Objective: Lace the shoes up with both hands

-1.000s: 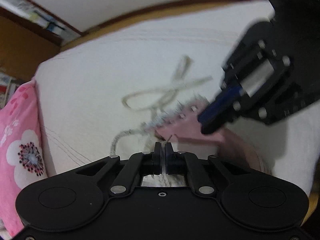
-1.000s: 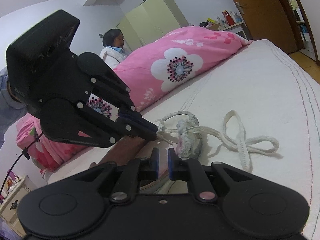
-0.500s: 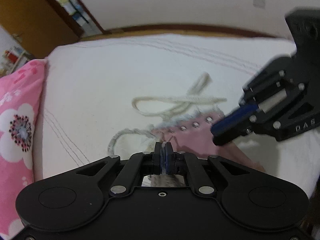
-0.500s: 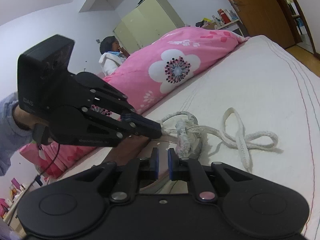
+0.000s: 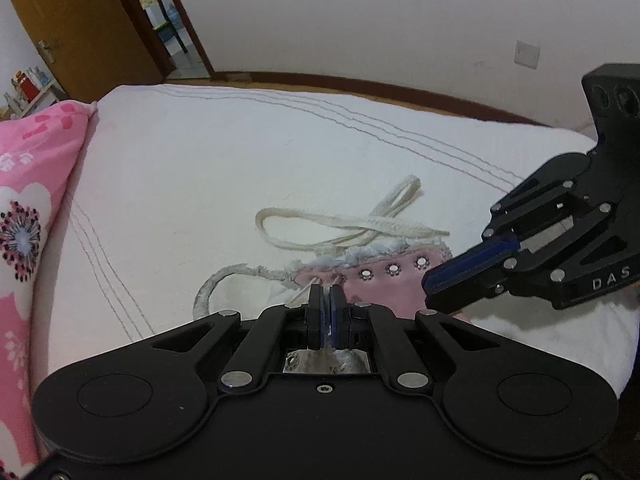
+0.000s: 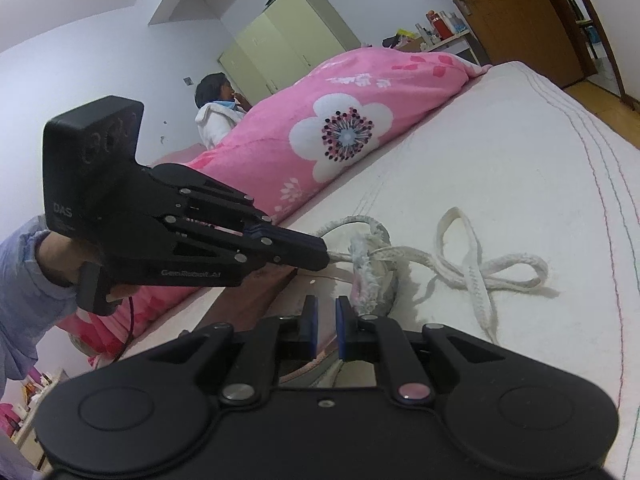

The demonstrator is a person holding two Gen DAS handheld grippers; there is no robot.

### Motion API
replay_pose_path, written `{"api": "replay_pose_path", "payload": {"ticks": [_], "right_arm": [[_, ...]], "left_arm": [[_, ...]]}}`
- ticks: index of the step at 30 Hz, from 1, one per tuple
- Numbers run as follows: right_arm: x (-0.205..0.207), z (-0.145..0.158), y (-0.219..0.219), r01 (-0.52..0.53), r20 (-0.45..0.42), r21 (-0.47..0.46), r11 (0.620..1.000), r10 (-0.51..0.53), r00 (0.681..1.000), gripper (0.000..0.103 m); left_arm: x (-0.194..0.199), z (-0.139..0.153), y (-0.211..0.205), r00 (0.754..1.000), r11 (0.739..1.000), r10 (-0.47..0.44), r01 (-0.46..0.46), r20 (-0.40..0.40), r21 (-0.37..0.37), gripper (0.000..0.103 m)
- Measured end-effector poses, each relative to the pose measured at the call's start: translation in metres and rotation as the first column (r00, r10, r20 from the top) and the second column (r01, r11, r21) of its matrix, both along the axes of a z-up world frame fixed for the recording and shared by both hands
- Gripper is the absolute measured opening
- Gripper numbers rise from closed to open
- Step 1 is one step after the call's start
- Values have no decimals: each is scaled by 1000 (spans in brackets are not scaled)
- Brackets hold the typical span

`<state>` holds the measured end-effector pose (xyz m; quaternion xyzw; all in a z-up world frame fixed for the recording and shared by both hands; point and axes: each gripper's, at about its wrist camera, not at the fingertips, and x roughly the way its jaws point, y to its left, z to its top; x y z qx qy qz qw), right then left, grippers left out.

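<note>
A pink shoe (image 5: 384, 280) with metal eyelets and fuzzy trim lies on the white bed (image 5: 200, 160). Its cream lace (image 5: 360, 226) loops loosely beyond it. My left gripper (image 5: 325, 294) is shut on the lace's end just in front of the eyelets. From the right wrist view, the left gripper (image 6: 325, 259) pinches a strand that runs into the shoe (image 6: 370, 280), and the lace (image 6: 480, 272) lies in loops to the right. My right gripper (image 6: 323, 312) shows a narrow gap and appears closed on the shoe's upper edge. In the left wrist view the right gripper (image 5: 430, 294) sits at the shoe's pink side.
A pink flowered quilt (image 6: 340, 120) runs along the bed's far side, also in the left wrist view (image 5: 24, 220). A person (image 6: 214, 120) sits behind it near a green wardrobe (image 6: 288, 40). A sleeved hand (image 6: 48, 256) holds the left gripper. A brown door (image 5: 80, 20) stands beyond the bed.
The left gripper has rolled and shifted sideways, keeping its pinch on the lace end. The right gripper has stayed put at the shoe.
</note>
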<state>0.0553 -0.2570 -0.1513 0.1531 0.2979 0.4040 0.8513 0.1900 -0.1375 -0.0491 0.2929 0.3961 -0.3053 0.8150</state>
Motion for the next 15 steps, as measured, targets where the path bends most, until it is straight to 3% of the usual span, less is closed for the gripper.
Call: {"api": "replay_pose_path", "payload": {"ticks": [5, 8, 9, 11, 15], "right_arm": [[-1, 3, -1, -10, -2, 7, 1000, 10, 1000, 9], [-5, 7, -4, -31, 12, 13, 999, 30, 999, 21], [-9, 9, -7, -35, 29, -1, 999, 35, 999, 23], [-20, 16, -13, -20, 84, -67, 998, 25, 996, 38], [-27, 25, -31, 76, 181, -192, 978, -41, 983, 39]], "left_arm": [[5, -11, -2, 1000, 999, -6, 5, -4, -53, 3], [6, -16, 1, 1000, 996, -16, 17, 10, -89, 4], [6, -17, 2, 1000, 995, -19, 20, 14, -99, 5], [5, -18, 11, 1000, 991, -5, 8, 25, -135, 11], [2, -17, 37, 997, 974, 66, -58, 26, -217, 16]]}}
